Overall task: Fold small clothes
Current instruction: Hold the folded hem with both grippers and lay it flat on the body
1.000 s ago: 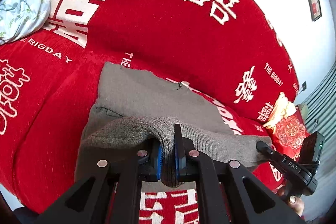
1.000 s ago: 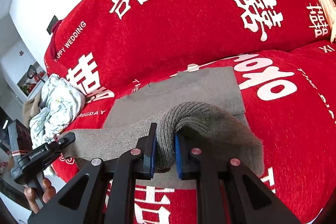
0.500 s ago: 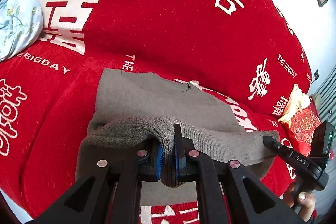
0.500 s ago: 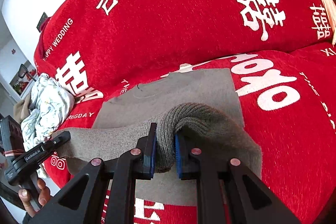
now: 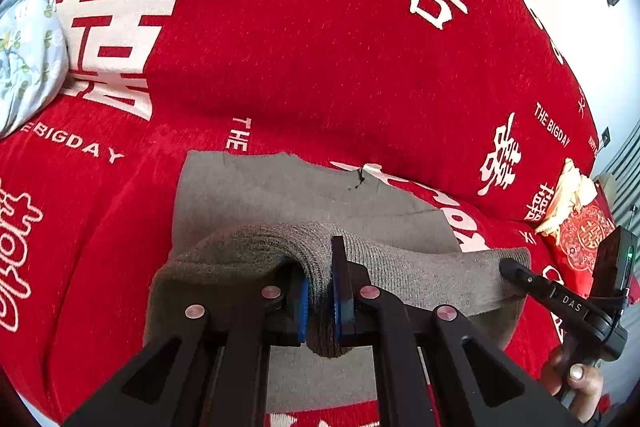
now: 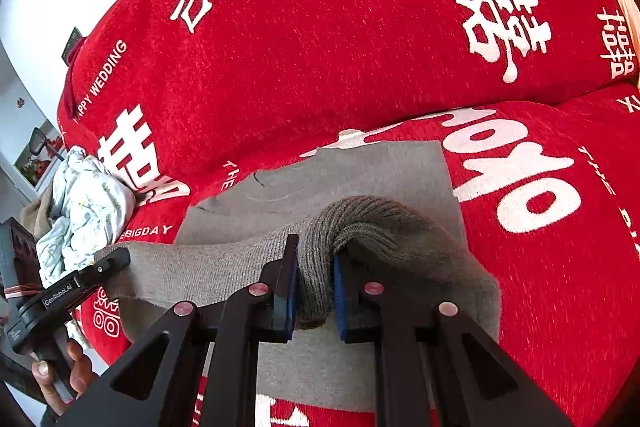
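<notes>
A grey knit garment (image 5: 280,195) lies on the red sofa seat; it also shows in the right wrist view (image 6: 360,171). My left gripper (image 5: 322,301) is shut on the ribbed hem at its left end. My right gripper (image 6: 314,293) is shut on the same hem at its right end. The hem is lifted and stretched between the two grippers, held over the flat part of the garment. The right gripper shows at the hem's far end in the left wrist view (image 5: 516,269); the left gripper shows likewise in the right wrist view (image 6: 116,259).
The red sofa cover (image 5: 300,67) with white lettering fills both views, backrest behind the garment. A crumpled pale floral cloth (image 5: 24,47) lies at the left, seen also in the right wrist view (image 6: 84,203). A red cushion (image 5: 580,235) lies at the right.
Both grippers have carried the lifted hem forward over the flat part of the garment, toward the backrest. Both grips have held.
</notes>
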{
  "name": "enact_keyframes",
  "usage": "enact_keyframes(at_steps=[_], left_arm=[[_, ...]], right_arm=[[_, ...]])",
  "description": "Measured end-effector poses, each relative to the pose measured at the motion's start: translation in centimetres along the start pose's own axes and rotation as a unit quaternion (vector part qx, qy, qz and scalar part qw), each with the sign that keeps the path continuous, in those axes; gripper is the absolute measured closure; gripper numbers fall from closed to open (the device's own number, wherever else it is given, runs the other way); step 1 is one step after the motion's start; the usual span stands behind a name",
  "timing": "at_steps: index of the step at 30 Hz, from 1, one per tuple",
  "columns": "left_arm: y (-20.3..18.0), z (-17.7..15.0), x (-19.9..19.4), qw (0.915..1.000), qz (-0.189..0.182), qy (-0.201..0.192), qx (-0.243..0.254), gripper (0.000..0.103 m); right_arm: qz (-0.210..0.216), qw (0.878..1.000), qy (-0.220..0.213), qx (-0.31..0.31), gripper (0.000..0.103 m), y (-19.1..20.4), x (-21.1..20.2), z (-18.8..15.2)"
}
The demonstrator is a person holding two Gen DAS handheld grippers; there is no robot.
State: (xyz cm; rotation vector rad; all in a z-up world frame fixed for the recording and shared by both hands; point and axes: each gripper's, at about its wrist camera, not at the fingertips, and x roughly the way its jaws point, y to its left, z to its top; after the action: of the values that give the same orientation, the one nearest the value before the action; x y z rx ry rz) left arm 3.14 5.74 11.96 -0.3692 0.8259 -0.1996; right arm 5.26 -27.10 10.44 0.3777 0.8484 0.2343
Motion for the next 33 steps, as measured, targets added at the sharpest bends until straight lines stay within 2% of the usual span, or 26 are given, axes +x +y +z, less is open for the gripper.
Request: enact_keyframes(at_steps=[16,33], left_arm=[[0.6,2.2,3.3,0.9998,0.008,0.015,-0.008,0.094],[1.5,3.2,6.5,0.9992,0.02,0.032,-0.014,0.094]], right_arm=[[0.002,1.0,0.023,0.017,0.087,-1.1,4.0,2.4],[-0.005,0.998,0.05,0.021,0.087,-2.1,8.2,3.4]])
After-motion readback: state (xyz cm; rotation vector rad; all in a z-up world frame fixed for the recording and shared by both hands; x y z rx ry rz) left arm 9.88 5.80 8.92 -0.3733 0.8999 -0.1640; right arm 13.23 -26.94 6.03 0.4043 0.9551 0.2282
